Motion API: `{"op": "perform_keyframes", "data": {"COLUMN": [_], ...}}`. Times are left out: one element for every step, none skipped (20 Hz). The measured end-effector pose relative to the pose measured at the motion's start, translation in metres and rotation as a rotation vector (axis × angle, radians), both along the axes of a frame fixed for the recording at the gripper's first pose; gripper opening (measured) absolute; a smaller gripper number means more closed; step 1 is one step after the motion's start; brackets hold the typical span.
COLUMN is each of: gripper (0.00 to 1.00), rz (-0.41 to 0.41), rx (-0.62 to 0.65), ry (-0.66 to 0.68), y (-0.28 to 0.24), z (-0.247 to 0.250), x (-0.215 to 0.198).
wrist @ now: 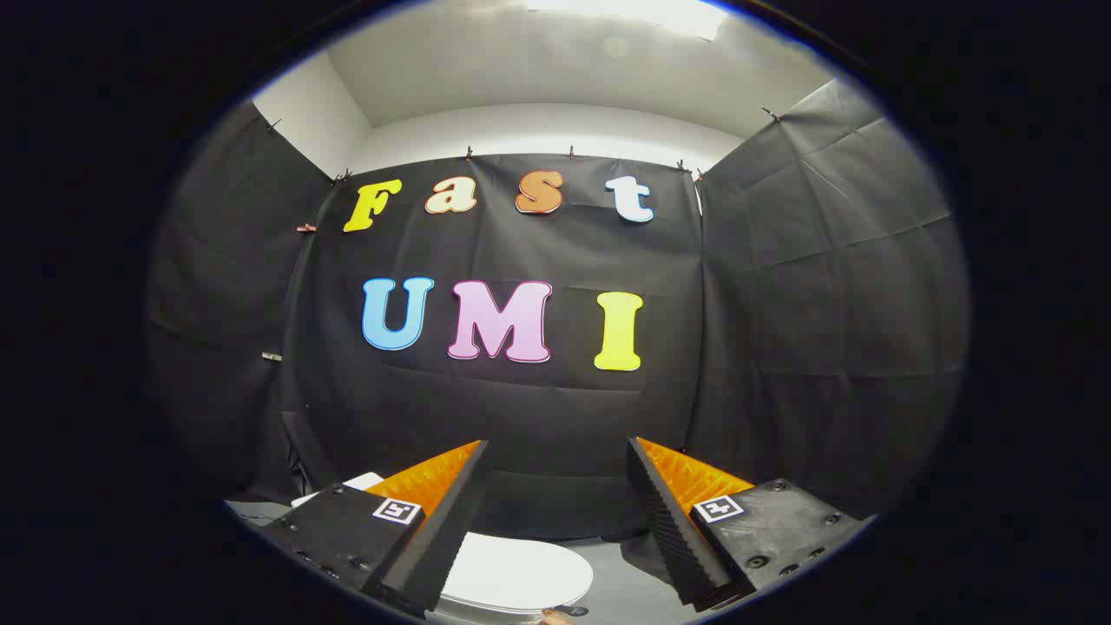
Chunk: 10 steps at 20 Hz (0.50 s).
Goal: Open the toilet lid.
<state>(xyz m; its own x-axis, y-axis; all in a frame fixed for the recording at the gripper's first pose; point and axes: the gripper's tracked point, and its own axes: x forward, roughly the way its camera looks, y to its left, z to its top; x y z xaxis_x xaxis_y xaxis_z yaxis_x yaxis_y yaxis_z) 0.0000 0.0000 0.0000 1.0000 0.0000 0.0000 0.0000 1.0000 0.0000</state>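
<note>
Black cloth (555,408) hangs all around the booth, on the back wall and on both sides. It has folds and creases in it. Small clips hold it up along the top. Above the cloth there is a white wall (538,130) and a white ceiling (564,61), with a bright light (642,13) shining at the very top. Down low there is a bit of grey floor (621,577).

The tongs (560,456) are held up high and point at the back cloth. Their two fingers are spread wide apart, and nothing is between them. They touch nothing.

The toilet lid (521,575) is far down below the tongs. It is white and round, and it lies flat and closed. It shows in the gap between the two fingers, closer to the left one, and part of it is hidden behind that finger. Another white part (360,482) peeks out past the left finger, but I cannot tell what it is.
</note>
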Motion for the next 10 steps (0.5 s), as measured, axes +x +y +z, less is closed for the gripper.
{"op": "perform_keyframes", "data": {"gripper": [0.98,0.98,0.98,0.98,0.98,0.98,0.98,0.98,0.98,0.98], "rz": [-0.004,-0.005,-0.009,-0.011,-0.013,-0.017,-0.022,-0.030,-0.034,-0.035], "rx": [0.000,0.004,0.010,0.014,0.017,0.018,0.018,0.017,0.017,0.018], "ry": [-0.007,-0.012,-0.015,-0.015,-0.012,-0.008,-0.005,-0.001,0.003,0.006], "y": [-0.0029,-0.0046,-0.0078,-0.0087,-0.0075,-0.0084,-0.0095,-0.0103,-0.0109,-0.0102], "z": [0.0015,0.0031,0.0046,0.0045,0.0032,0.0022,0.0018,0.0009,0.0006,0.0005], "x": [-0.0027,-0.0044,-0.0059,-0.0059,-0.0047,-0.0039,-0.0031,-0.0028,-0.0025,-0.0022]}}
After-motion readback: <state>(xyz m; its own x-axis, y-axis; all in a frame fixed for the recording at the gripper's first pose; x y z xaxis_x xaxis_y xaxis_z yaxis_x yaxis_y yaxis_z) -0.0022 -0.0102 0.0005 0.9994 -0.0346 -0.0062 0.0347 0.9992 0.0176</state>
